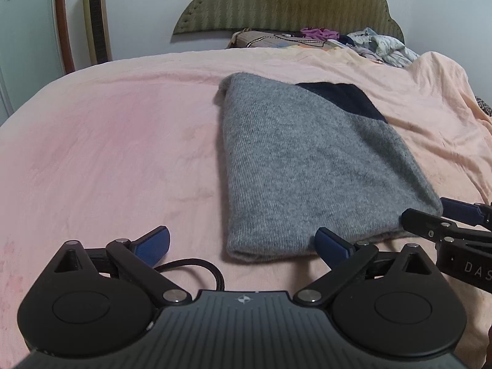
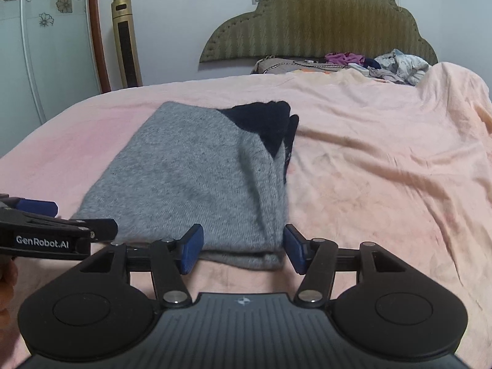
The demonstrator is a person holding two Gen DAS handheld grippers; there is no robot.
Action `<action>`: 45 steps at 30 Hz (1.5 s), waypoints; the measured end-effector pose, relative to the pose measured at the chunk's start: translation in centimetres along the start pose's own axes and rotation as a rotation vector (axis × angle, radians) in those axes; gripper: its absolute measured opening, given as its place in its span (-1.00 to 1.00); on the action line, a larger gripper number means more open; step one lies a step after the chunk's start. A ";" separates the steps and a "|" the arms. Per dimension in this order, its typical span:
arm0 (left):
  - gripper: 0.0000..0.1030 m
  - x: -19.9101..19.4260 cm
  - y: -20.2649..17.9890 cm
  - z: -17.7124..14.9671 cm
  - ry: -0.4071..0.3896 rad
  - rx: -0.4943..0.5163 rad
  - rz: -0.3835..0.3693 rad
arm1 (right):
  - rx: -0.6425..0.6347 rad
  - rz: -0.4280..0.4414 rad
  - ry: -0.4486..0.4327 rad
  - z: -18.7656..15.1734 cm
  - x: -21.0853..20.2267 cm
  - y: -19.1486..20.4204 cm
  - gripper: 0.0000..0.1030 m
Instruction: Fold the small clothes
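A folded grey knit garment [image 1: 301, 166] with a dark navy part at its far end lies flat on the pink bed sheet [image 1: 107, 153]. It also shows in the right wrist view [image 2: 196, 178]. My left gripper [image 1: 243, 246] is open and empty, just in front of the garment's near left corner. My right gripper [image 2: 243, 249] is open, with its fingers either side of the garment's near right corner and not closed on it. The right gripper shows at the right edge of the left wrist view [image 1: 452, 215]. The left gripper shows at the left edge of the right wrist view [image 2: 55, 224].
A pile of loose clothes [image 1: 375, 46] and a pillow [image 1: 261, 38] lie at the head of the bed under the olive headboard [image 1: 292, 3]. A gold tower fan [image 1: 97, 15] stands by the wall at the left. The sheet is rumpled at the right [image 2: 399, 153].
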State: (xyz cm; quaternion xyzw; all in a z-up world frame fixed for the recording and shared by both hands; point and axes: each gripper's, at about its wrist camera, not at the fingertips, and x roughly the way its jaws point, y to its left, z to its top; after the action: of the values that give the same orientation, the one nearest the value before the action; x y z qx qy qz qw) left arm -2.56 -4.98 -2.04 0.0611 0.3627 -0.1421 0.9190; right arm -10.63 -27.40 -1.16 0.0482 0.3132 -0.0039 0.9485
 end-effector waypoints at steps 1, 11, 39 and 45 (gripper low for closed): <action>0.95 -0.1 0.0 -0.1 -0.001 -0.002 0.002 | -0.002 -0.005 0.002 -0.1 -0.1 0.1 0.11; 1.00 -1.2 -0.1 -1.6 0.013 -0.036 0.018 | -0.003 -0.009 0.025 -1.2 -0.9 1.0 0.50; 1.00 -2.0 0.3 -4.0 -0.022 -0.042 0.040 | -0.014 -0.057 0.056 -2.8 -0.7 1.6 0.63; 1.00 -1.8 0.3 -4.0 -0.026 -0.042 0.041 | -0.009 -0.090 0.044 -2.8 -0.3 1.3 0.72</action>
State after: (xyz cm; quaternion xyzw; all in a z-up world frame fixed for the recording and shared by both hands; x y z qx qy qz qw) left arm -6.35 -3.43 -3.74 0.0472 0.3525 -0.1161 0.9274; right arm -12.44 -25.83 -3.10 0.0300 0.3358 -0.0440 0.9404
